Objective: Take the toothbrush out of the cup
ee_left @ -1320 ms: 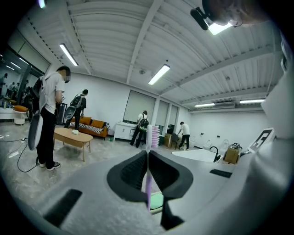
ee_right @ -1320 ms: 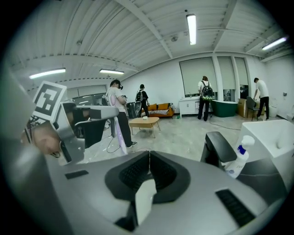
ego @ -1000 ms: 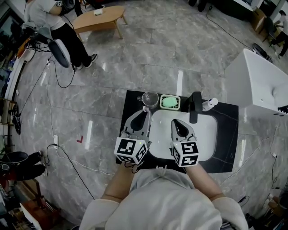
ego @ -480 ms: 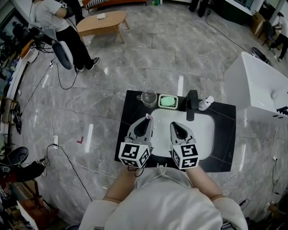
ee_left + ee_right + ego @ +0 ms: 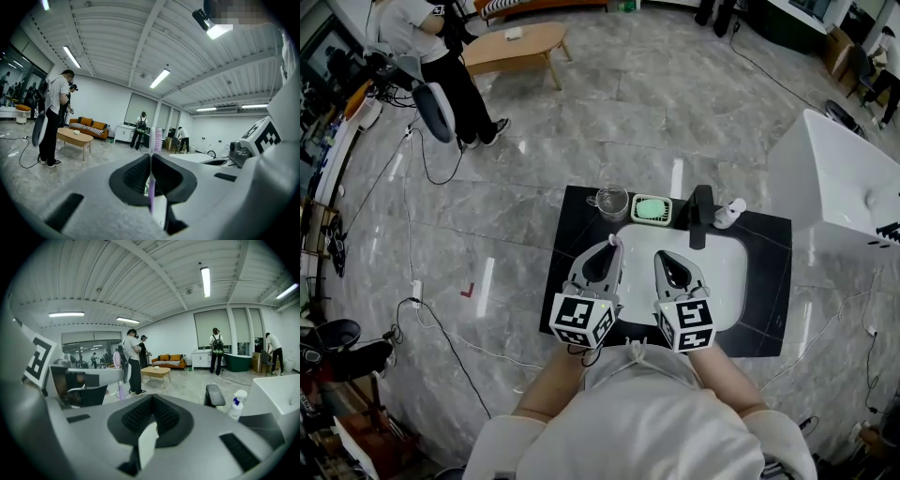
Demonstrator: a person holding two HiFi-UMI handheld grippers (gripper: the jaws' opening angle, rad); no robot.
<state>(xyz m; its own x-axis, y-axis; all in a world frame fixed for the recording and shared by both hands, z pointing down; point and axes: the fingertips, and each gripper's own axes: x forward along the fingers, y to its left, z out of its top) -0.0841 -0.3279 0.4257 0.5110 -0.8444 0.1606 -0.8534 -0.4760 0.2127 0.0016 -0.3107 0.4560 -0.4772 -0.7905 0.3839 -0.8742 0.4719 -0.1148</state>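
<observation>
Toothbrush (image 5: 152, 139) is up in the air and clear of the cup, standing upright. It's pinched by its lilac handle in the left gripper (image 5: 609, 247), claw clamped tight on it, the bristle head poking out above the tips. It hangs over the left edge of the white sink (image 5: 727, 281). The glass cup (image 5: 612, 202) sits apart from it, farther back at the far left of the black counter (image 5: 572, 230). Just right of the cup is a green soap dish (image 5: 652, 210), then the black faucet (image 5: 703, 214), then a white spray bottle (image 5: 729, 214). The right gripper (image 5: 668, 258) hovers over the basin beside the left one, claw pressed together. Far off left, a person (image 5: 427, 42) stands near a wooden coffee table (image 5: 514, 44).
</observation>
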